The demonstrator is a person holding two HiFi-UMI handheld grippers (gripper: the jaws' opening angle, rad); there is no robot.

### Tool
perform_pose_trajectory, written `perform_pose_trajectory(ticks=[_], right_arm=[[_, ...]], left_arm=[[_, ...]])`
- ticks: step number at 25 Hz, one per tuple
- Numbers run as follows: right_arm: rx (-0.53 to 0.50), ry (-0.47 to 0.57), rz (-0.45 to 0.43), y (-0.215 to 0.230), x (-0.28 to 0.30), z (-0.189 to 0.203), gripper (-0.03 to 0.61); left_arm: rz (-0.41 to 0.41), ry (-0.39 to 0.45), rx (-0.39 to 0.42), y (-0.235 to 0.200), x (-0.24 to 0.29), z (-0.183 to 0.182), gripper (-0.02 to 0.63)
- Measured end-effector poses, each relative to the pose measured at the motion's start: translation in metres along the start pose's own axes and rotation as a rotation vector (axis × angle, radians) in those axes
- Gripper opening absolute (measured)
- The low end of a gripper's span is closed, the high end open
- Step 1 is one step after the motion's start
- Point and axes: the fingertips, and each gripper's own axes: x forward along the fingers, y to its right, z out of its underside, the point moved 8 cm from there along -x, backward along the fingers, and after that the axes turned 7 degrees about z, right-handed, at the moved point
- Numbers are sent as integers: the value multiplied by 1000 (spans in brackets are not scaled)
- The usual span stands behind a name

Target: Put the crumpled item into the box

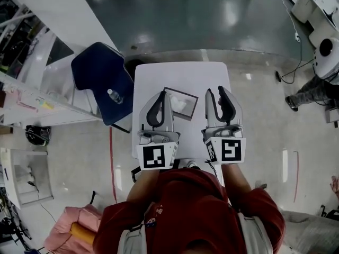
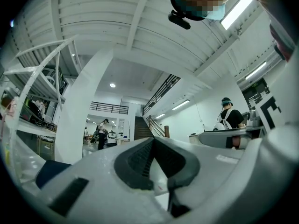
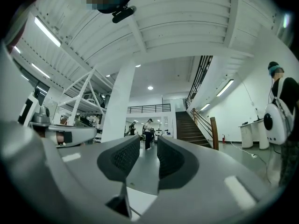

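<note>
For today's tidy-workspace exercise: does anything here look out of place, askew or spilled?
Two small things. The box sits skewed to the edges of the table, with the crumpled item inside it. A bottle rests on the blue chair beside the table. Nothing looks spilled.

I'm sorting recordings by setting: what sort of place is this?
Probably a large workshop or lab hall: glossy floor, a staircase up to a railed mezzanine, and metal shelving racks.
</note>
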Motion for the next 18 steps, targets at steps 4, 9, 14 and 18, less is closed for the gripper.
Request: perform_pose_trajectory(ticks=[4, 9, 14, 18], right_arm=[[-7, -11, -24, -5, 4, 2, 102], [2, -1, -47, -12, 6, 2, 67], [-4, 3, -76, -17, 5, 1, 21], [-12, 4, -90, -18, 6, 0, 3]], left_arm=[[-5, 3, 1, -2, -1, 1, 3], [-13, 11, 8, -6, -4, -3, 3], [-26, 8, 9, -6, -8, -5, 3], [-25, 14, 14, -6, -7, -7, 3]])
